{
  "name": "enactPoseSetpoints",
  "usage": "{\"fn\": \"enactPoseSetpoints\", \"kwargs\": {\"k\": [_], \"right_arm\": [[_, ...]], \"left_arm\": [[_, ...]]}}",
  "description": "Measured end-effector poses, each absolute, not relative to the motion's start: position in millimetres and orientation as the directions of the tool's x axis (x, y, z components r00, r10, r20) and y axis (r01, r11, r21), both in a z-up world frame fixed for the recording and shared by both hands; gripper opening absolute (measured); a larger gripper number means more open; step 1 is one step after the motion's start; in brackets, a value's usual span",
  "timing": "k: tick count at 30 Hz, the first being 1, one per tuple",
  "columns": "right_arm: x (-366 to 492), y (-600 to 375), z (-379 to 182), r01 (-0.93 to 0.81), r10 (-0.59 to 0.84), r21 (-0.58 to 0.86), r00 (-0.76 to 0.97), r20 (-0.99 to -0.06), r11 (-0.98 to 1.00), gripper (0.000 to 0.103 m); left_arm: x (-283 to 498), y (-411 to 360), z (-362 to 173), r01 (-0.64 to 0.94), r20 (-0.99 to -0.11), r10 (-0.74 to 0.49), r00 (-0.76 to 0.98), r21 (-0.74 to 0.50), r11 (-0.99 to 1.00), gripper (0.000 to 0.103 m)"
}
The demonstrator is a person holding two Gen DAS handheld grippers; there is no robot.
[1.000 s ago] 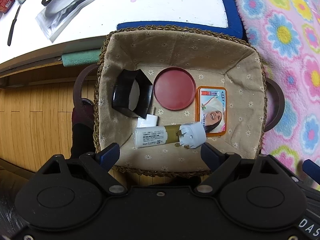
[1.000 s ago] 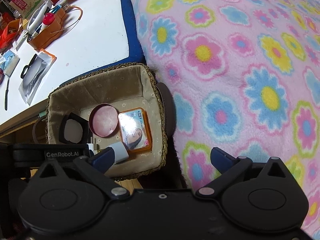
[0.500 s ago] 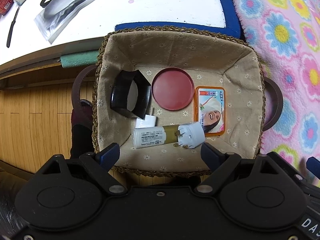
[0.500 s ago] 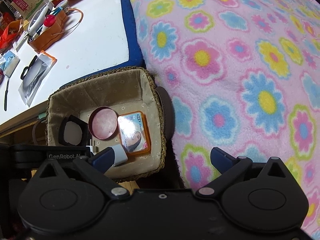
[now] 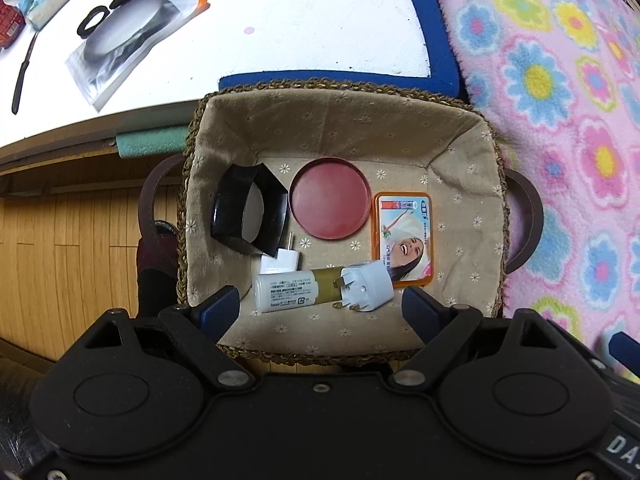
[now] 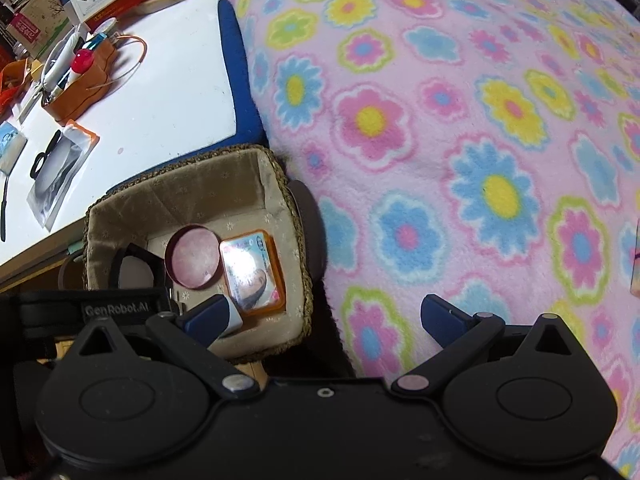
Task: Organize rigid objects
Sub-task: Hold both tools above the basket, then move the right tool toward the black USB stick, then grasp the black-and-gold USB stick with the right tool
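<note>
Woven basket (image 5: 496,168) is hovered over by wide-open, empty left tongs (image 5: 320,310), while right tongs (image 6: 324,318) are likewise spread empty above the blanket (image 6: 480,128).

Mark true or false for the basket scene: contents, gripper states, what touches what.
1. The woven basket holds a round red lid. True.
2. The left hand-held gripper is shut on the white tube. False: it is open and holds nothing.
3. The orange case lies right of the red lid. True.
4. The white plug adapter lies on the flowered blanket. False: it is in the basket, against the tube.
5. The right hand-held gripper grips the black hexagonal box. False: it is open and empty.
</note>
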State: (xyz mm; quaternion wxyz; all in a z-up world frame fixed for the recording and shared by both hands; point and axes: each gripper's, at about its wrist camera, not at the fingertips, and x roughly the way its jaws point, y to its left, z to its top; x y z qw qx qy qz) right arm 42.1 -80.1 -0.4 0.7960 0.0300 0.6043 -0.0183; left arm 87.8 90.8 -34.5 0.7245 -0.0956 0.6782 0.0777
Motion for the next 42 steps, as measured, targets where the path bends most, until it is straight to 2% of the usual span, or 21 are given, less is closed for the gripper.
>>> {"fn": "enactPoseSetpoints", "kwargs": {"k": [4,8,13,18,25,30,36,42], "right_arm": [[32,-96,7,0.097,0.017,0.041,0.233,-0.972,0.994,0.103],[12,-123,19,0.108,0.007,0.030,0.210,-0.978,0.994,0.102],[-17,-180,35,0.196,-0.075,-0.029,0.233,-0.970,0.980,0.101],[-42,-261,42,0.372,-0.147,-0.056,0.220,-0.964,0.926,0.101],[-73,-355,44,0.628,-0.167,0.005,0.214,-0.962,0.778,0.097],[-72,-374,42,0.684,-0.184,0.018,0.222,-0.958,0.730,0.089],[-54,-373,33,0.709,-0.171,0.045,0.231,-0.958,0.704,0.084],[-32,-375,27,0.735,-0.178,0.066,0.249,-0.952,0.675,0.084]], "left_arm": [[85,84,-33,-0.209,-0.997,-0.035,0.066,-0.048,0.977,0.085],[81,74,-27,-0.177,-0.996,-0.003,0.087,-0.018,0.984,0.085],[78,58,-22,-0.088,-0.994,-0.003,0.109,-0.012,0.996,0.085],[74,35,-24,0.014,-0.994,0.017,0.104,0.018,1.000,0.086],[72,11,-25,0.088,-0.995,0.037,0.097,0.046,0.995,0.086],[71,8,-27,0.098,-0.995,0.035,0.090,0.044,0.994,0.087],[72,12,-28,0.083,-0.996,0.028,0.083,0.034,0.996,0.087],[72,10,-29,0.098,-0.996,0.024,0.084,0.033,0.995,0.087]]}}
